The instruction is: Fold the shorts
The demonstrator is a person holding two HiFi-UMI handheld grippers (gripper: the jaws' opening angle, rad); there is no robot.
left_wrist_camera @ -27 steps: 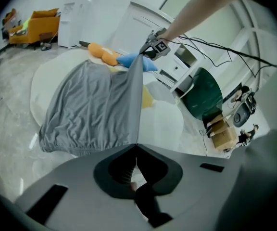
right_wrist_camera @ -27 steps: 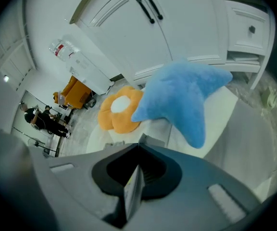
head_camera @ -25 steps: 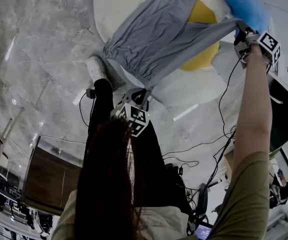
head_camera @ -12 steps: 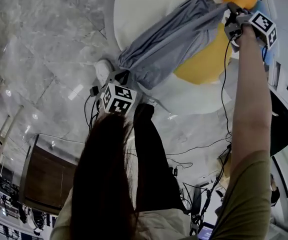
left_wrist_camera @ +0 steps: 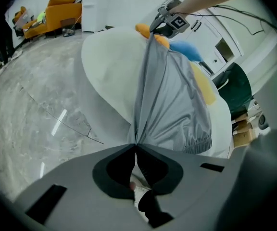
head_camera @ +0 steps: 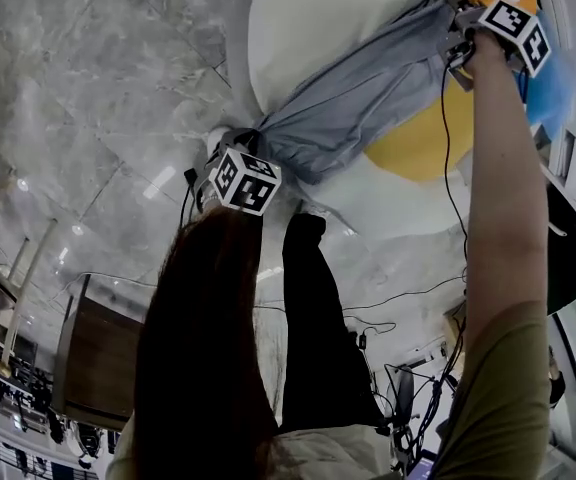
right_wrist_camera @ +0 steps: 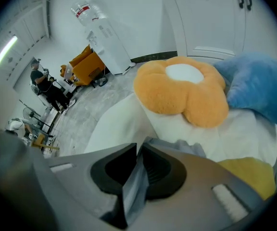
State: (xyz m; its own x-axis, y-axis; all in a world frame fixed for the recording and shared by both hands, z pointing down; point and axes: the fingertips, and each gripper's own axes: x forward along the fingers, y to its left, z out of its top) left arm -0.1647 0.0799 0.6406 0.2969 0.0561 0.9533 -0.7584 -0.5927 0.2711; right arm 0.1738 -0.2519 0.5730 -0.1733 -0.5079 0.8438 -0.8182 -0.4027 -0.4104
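The grey shorts [head_camera: 358, 98] hang stretched in a narrow band between my two grippers, over a round white cushion [head_camera: 298, 28]. My left gripper [head_camera: 240, 156] is shut on the gathered near end of the shorts, just beyond the cushion's near edge. In the left gripper view the shorts [left_wrist_camera: 169, 100] run up from the shut left gripper [left_wrist_camera: 134, 146] to the right gripper [left_wrist_camera: 163, 27]. My right gripper [head_camera: 458, 30] is shut on the far end; a fold of the shorts [right_wrist_camera: 136, 177] sits pinched in the right gripper [right_wrist_camera: 139, 147].
An orange flower cushion [right_wrist_camera: 182, 88] and a blue plush [right_wrist_camera: 258, 81] lie on the white cushion beyond the right gripper, and a yellow patch [head_camera: 418, 138] lies under the shorts. Cables [head_camera: 408, 293] trail over the marble floor. A wooden cabinet [head_camera: 93, 368] stands lower left.
Both grippers have moved up and to the right in the head view, carrying the shorts. The shorts have drawn from a wide spread sheet into a narrow gathered band.
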